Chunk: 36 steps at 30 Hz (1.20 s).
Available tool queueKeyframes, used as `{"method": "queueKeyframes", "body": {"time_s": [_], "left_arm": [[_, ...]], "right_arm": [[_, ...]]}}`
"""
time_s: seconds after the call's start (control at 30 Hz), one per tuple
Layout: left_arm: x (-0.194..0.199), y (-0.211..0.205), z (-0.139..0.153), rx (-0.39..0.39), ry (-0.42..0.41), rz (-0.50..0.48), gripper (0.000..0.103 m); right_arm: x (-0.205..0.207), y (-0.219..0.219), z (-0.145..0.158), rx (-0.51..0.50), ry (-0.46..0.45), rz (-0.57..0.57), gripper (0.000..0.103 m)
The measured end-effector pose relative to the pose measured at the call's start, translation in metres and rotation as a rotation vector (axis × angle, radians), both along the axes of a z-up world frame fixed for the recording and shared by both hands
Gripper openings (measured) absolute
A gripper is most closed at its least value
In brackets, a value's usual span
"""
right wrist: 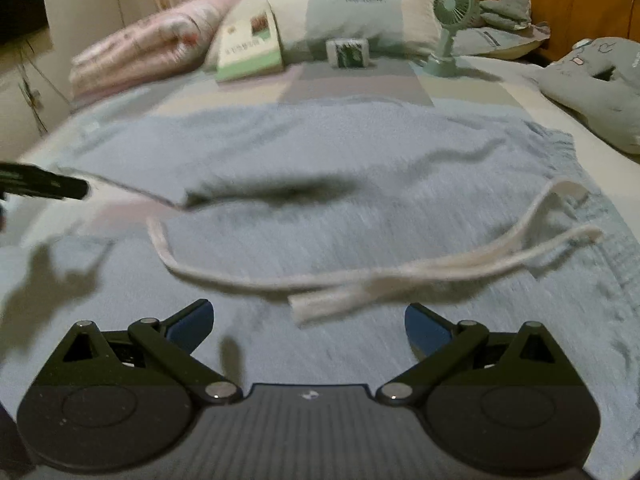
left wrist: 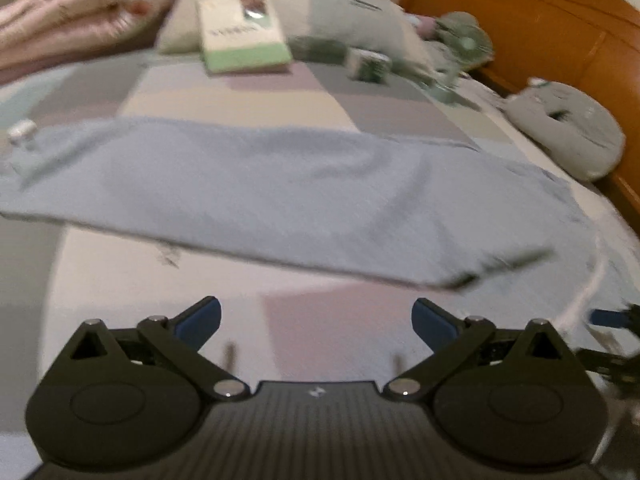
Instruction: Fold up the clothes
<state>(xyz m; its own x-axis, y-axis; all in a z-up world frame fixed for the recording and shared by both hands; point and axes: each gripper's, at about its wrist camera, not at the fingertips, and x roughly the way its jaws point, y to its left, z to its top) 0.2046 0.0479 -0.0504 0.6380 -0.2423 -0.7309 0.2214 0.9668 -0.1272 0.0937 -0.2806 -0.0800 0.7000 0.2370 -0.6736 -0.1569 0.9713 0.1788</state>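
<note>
Left wrist view
Left gripper (left wrist: 316,322): its two blue fingers are spread wide and hold nothing. It hangs over bare bed sheet (left wrist: 320,332).
Blue clothes (left wrist: 280,192): a long, flat strip of soft blue cloth lies across the bed, just past the fingers. Its near edge is right in front of them.
Other things: a book (left wrist: 244,36) leans on a pillow (left wrist: 344,12) far back. A pink quilt (left wrist: 76,20) is at the far left.

Right wrist view
Right gripper (right wrist: 308,326): fingers wide apart, nothing in them. It floats above the blue clothes (right wrist: 360,152).
White string (right wrist: 380,272): a long cord lies loose on the cloth, close to the fingers.
Fold: one part of the cloth looks laid over another, with a dark edge in the middle.
Left gripper tip (right wrist: 48,186): it pokes in from the left side.
Little fan (right wrist: 452,28): stands far back on the bed.

What could go wrong
String: it may hang out of the fold or get pinched instead of the cloth, since it lies so close.
Cloth: it is soft, so a grab of one layer may leave the fold crooked.
Blur: the picture is smeary, so the edges are hard to see.
</note>
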Motion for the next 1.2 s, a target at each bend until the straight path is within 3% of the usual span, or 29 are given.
{"method": "queueKeyframes", "body": {"time_s": [0.17,0.37,0.4,0.47,0.53,0.57,0.67,0.8,1.0,1.2], "left_arm": [[0.033,-0.001,-0.006,0.043,-0.073,0.026,0.101],[0.08,-0.005,-0.025,0.071,-0.147,0.043,0.101],[0.088,-0.005,-0.028,0.076,-0.159,0.046,0.101],[0.107,-0.002,-0.044,0.097,-0.101,0.055,0.101],[0.12,0.003,-0.058,0.113,-0.046,0.054,0.101],[0.116,0.004,-0.058,0.109,-0.057,0.039,0.101],[0.097,0.005,-0.048,0.134,-0.04,0.009,0.101],[0.055,0.014,-0.025,0.11,-0.128,-0.017,0.102],[0.046,0.022,-0.011,0.14,-0.186,-0.002,0.102],[0.05,0.037,-0.012,0.116,-0.169,0.026,0.102]], "right_arm": [[0.022,0.007,0.027,0.018,-0.043,0.056,0.103],[0.07,0.036,0.064,-0.119,-0.113,0.12,0.101],[0.079,0.043,0.07,-0.144,-0.126,0.135,0.097],[0.1,0.056,0.078,-0.184,-0.14,0.173,0.089],[0.128,0.068,0.082,-0.217,-0.138,0.188,0.071],[0.145,0.073,0.083,-0.226,-0.13,0.192,0.071],[0.194,0.09,0.078,-0.212,-0.088,0.212,0.063],[0.265,0.123,0.062,-0.231,-0.018,0.239,0.053],[0.343,0.175,0.035,-0.302,0.002,0.294,0.053],[0.378,0.199,0.013,-0.279,0.043,0.342,0.053]]}}
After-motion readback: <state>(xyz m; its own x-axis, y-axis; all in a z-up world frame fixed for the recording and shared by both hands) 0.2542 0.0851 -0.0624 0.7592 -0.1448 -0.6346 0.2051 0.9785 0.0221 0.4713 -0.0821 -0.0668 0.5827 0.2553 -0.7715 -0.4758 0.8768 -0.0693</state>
